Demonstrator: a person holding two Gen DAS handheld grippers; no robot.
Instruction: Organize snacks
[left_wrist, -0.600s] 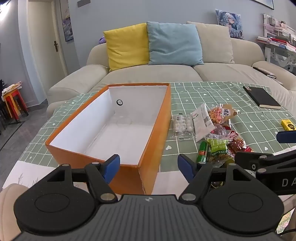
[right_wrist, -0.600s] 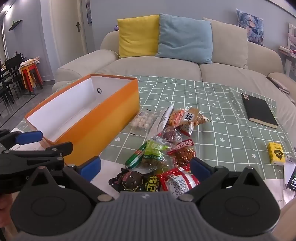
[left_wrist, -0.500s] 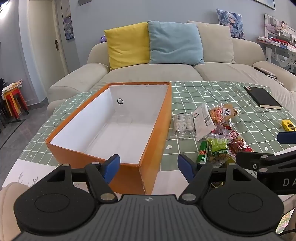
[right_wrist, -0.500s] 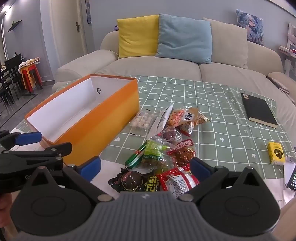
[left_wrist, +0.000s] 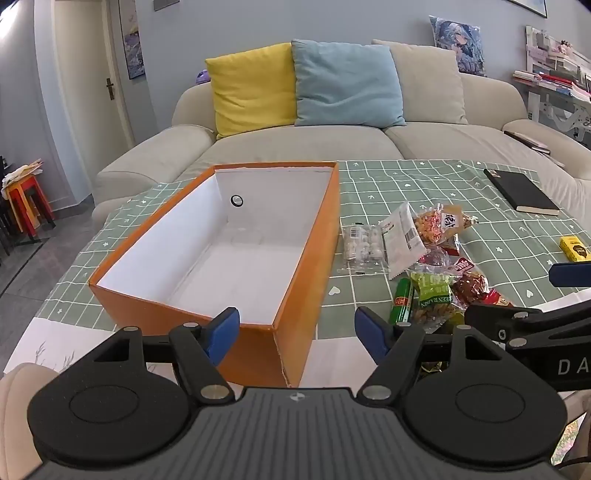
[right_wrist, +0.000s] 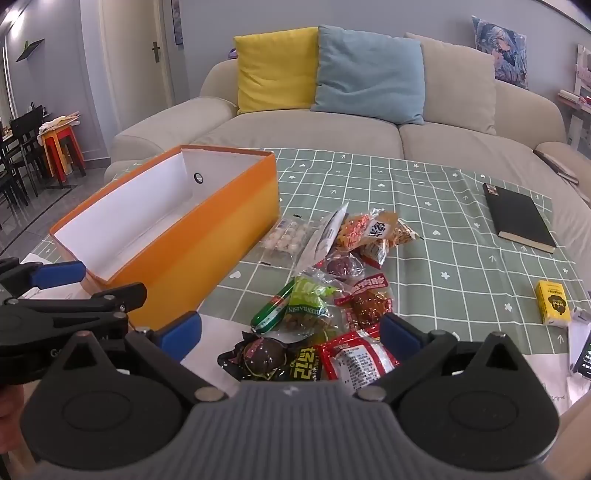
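An orange box (left_wrist: 306, 266) with a white inside sits open at centre left of the left wrist view, on a green checked tablecloth (left_wrist: 424, 177). The snacks (right_wrist: 325, 295) lie in a loose heap just right of the box: a clear pack of pale round sweets (right_wrist: 286, 236) nearest the box wall, a green raisin bag (right_wrist: 308, 306), a green sausage stick (right_wrist: 273, 306), and red and dark packets at the bottom centre of the right wrist view.

The left gripper (left_wrist: 297, 330) hangs with its jaws wide apart over the box's near corner, holding nothing. The right gripper (right_wrist: 290, 330) is also spread wide and empty, above the nearest packets.

A black notebook (right_wrist: 519, 216) lies at the right, well apart from the heap, and a small yellow carton (right_wrist: 552, 301) sits lower right. A beige sofa (left_wrist: 332, 144) with cushions fills the top.
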